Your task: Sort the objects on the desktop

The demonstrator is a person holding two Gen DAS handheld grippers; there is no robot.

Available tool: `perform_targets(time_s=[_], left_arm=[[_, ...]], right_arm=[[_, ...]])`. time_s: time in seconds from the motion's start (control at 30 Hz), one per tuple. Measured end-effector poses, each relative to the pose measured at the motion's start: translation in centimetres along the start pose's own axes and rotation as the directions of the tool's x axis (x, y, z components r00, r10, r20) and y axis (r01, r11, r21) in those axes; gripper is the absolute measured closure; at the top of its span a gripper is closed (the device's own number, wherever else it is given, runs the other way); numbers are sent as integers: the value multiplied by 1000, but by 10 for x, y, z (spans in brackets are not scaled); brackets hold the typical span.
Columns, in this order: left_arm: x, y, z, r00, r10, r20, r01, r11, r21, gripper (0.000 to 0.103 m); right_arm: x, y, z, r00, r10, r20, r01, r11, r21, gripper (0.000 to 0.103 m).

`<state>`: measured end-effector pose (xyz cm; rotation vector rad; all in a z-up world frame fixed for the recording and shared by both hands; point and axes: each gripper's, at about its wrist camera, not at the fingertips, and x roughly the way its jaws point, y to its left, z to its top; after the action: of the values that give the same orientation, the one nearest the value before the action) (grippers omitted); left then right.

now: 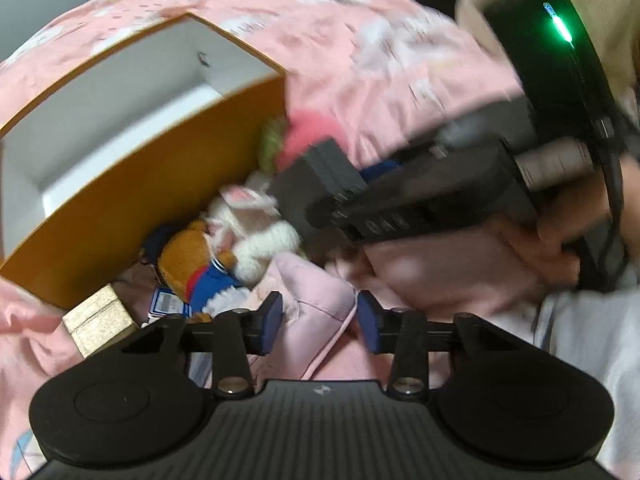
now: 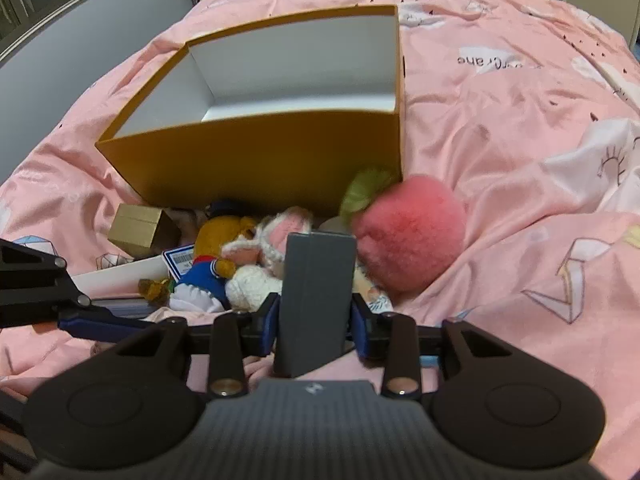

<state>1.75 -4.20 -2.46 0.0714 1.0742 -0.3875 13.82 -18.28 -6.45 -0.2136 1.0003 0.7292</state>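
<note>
Two views. Left wrist: our left gripper (image 1: 320, 322) is open, straddling a pink fabric fold (image 1: 316, 300); closing risks snagging it. Blur hides the toys at 10 o'clock. Right wrist: our right gripper (image 2: 316, 326) clamps the grey block (image 2: 316, 300); orange box (image 2: 256, 160) at 12 o'clock, block's base hidden.

pink quilt (image 2: 500, 120) print, mirrored, perhaps "Crane"

The right gripper (image 2: 315, 326) is clamped with something between its pads; the left gripper (image 1: 320, 322) stands parted, angled downward.
</note>
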Motion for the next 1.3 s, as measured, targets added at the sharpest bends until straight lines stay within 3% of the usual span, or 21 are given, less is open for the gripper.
perform_targets(time_s=[0.23,0.37,0.5,0.67,1.03,1.17,1.3], left_arm=[[-25,45,16,991,35,128,-1,966,-258,68],[-20,69,26,990,33,139,17,939,-343,68],[-6,73,35,988,71,140,-11,922,-388,67],[7,56,48,975,151,163,-91,941,-326,67],[24,33,59,942,282,182,-248,950,-189,64],[19,37,56,958,217,190,-177,963,-203,49],[1,41,50,955,189,228,-141,967,-211,46]], right_arm=[[-13,-1,4,999,-13,50,13,1000,-3,65],[-9,-2,6,999,-17,41,17,1000,3,65],[-2,-5,4,1000,-16,17,16,1000,11,66],[-1,-7,3,1000,-24,13,23,999,21,66],[4,-6,2,1000,-25,-11,25,999,20,64],[3,-7,1,1000,-21,-12,21,999,25,64],[6,-8,0,1000,-17,-21,17,999,29,64]])
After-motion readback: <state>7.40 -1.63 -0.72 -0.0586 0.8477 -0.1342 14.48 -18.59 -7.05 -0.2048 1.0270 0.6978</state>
